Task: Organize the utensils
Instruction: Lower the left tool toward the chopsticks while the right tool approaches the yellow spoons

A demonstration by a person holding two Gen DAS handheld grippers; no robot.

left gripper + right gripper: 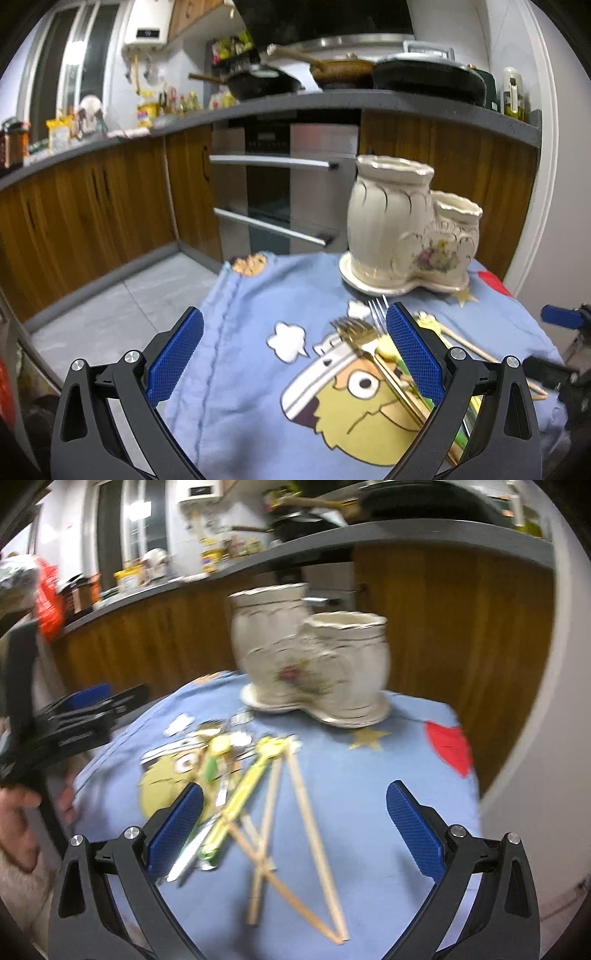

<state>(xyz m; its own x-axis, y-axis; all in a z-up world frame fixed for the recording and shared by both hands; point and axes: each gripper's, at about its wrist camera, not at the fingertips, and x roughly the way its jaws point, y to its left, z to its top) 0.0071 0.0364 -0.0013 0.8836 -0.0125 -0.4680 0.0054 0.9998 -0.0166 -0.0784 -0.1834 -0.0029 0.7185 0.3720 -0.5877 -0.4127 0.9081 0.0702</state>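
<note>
A cream ceramic two-cup utensil holder [406, 229] [314, 657] stands at the far side of a table covered with a blue cartoon cloth [258, 317]. Loose utensils lie in a pile on the cloth: gold forks [354, 332], a silver fork [376, 310], yellow-handled pieces [251, 779] and wooden chopsticks [314, 834]. My left gripper [293, 352] is open just left of the forks, its right finger [413, 354] hiding part of them. My right gripper [294, 830] is open above the chopsticks, with nothing pressed between its pads.
Behind the table runs a dark kitchen counter [258, 107] with pans [266, 83], bottles and wooden cabinets, and an oven [280, 192] below. A white wall [524, 738] closes the right side. In the right wrist view the left gripper's body [74, 720] and a hand [18, 823] sit at left.
</note>
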